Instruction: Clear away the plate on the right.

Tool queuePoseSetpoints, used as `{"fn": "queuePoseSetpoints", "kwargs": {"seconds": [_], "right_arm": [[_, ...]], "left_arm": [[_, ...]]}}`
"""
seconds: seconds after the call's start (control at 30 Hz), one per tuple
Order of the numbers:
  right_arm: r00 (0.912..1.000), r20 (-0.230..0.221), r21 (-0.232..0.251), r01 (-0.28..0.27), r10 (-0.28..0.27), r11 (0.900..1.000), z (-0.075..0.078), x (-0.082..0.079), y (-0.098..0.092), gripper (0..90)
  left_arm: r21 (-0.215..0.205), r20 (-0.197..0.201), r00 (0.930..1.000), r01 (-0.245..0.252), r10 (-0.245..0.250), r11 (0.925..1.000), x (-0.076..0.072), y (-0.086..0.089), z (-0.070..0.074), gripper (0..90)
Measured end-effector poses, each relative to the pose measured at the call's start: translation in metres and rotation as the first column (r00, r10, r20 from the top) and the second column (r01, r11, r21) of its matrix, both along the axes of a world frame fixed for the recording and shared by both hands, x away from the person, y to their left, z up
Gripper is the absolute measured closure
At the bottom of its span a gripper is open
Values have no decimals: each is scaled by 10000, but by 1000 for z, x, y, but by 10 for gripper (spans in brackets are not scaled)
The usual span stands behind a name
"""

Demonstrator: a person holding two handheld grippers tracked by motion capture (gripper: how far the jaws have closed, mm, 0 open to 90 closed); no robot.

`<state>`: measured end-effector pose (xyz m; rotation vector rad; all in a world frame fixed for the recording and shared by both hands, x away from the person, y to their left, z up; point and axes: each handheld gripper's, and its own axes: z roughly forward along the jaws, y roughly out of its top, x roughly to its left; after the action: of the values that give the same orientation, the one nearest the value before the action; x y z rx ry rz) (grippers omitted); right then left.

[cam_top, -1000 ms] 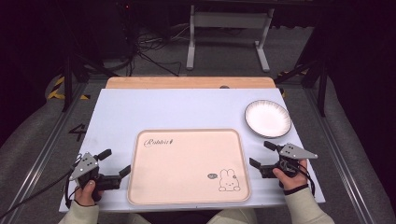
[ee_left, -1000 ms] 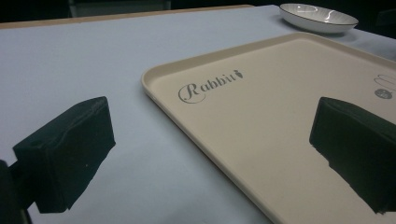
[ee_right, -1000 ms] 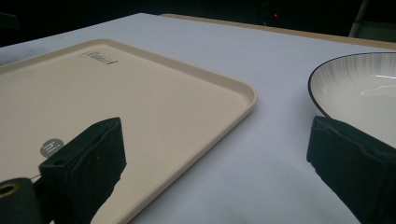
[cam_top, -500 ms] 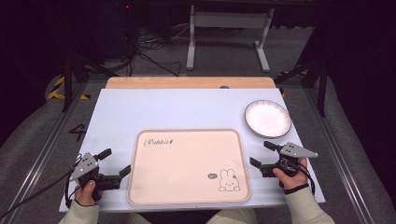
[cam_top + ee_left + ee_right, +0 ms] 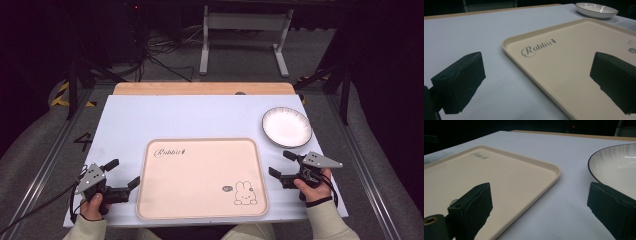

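Observation:
A cream tray (image 5: 200, 177) with "Rabbit" lettering and a small rabbit drawing lies at the near middle of the table. A white plate (image 5: 286, 126) with a dark rim sits at the right, beyond my right gripper. My left gripper (image 5: 123, 172) rests open beside the tray's left edge, nothing between its jaws. My right gripper (image 5: 281, 162) rests open beside the tray's right edge, just short of the plate. The left gripper view shows the tray (image 5: 574, 67) and the far plate (image 5: 596, 9). In the right gripper view, tray (image 5: 499, 172) and plate (image 5: 619, 167) lie ahead.
The pale blue table top (image 5: 200, 117) has a wooden strip (image 5: 200, 88) along its far edge. A metal stand (image 5: 245, 35) and cables (image 5: 155, 55) lie on the dark floor beyond the table.

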<state>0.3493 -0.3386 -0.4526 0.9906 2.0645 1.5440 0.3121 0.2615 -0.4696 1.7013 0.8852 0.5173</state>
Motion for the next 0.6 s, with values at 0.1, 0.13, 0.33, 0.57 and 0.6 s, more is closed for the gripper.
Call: {"fn": "queuePoseSetpoints", "kwargs": {"seconds": [0.1, 0.13, 0.33, 0.57, 0.6], "right_arm": [[9999, 123, 148, 88, -90, 9999, 3, 1, -2, 65], [9996, 234, 189, 122, -126, 9997, 6, 1, -3, 65], [9983, 569, 209, 143, -155, 9997, 16, 3, -3, 63], [9966, 795, 210, 193, -209, 9996, 28, 1, -12, 60], [9963, 820, 300, 240, -264, 9993, 30, 0, -14, 59]], "left_arm": [[-2, -3, 10000, 6, -6, 10000, 0, 0, 0, 4], [18, -19, 10000, 23, -23, 10000, 0, 0, 0, 4], [79, -13, 10000, 41, -41, 10000, 0, 0, 0, 4], [102, -21, 10000, 47, -47, 9999, 0, 0, 0, 4], [103, -20, 10000, 48, -47, 9999, 0, 0, 0, 4]]}}
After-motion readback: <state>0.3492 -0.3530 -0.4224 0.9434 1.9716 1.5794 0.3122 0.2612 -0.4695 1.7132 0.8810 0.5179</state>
